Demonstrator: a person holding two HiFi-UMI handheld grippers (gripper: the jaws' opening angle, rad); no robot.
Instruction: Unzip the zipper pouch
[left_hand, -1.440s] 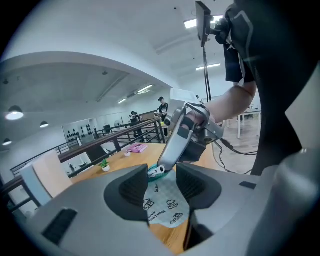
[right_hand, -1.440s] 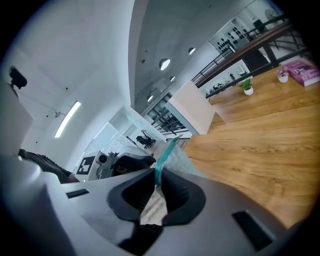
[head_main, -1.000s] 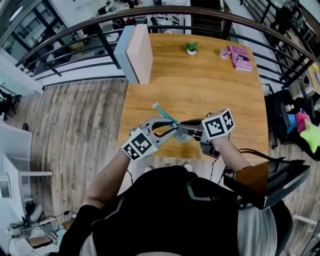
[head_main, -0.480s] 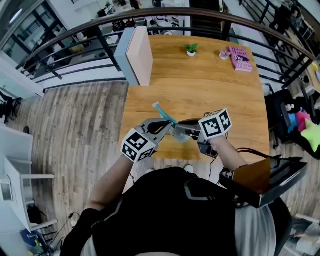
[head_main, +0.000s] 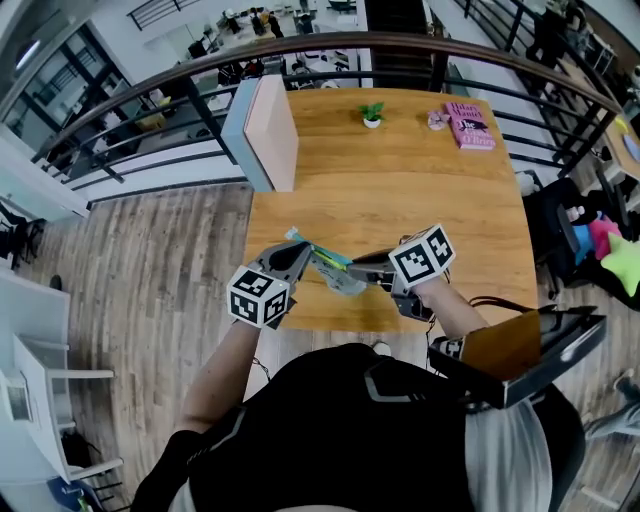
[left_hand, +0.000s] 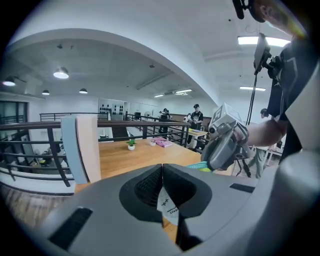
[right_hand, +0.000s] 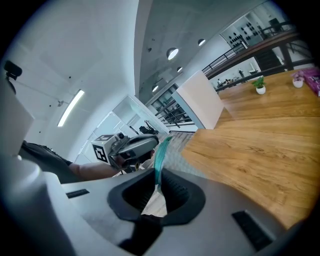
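Pouch (head_main: 328, 265) of grey mesh with a teal band along one edge is held between two grippers over the near part of the table (head_main: 400, 185). A pale board (head_main: 268, 130) stands at the far left corner of the table. The left gripper (head_main: 290, 250) is at the left end of the pouch. The right gripper (head_main: 352, 278) is at its right end, with the jaws closed on the teal edge. Each gripper carries a cube with black and white squares. A pink book (head_main: 468, 125) lies at the far side of the table, but its cover print is too small to read. Near it stands a small potted plant (head_main: 371, 114). A white tag (left_hand: 168, 209) sits between the left jaws, which are pressed together on it. Its tiny black print I cannot read.
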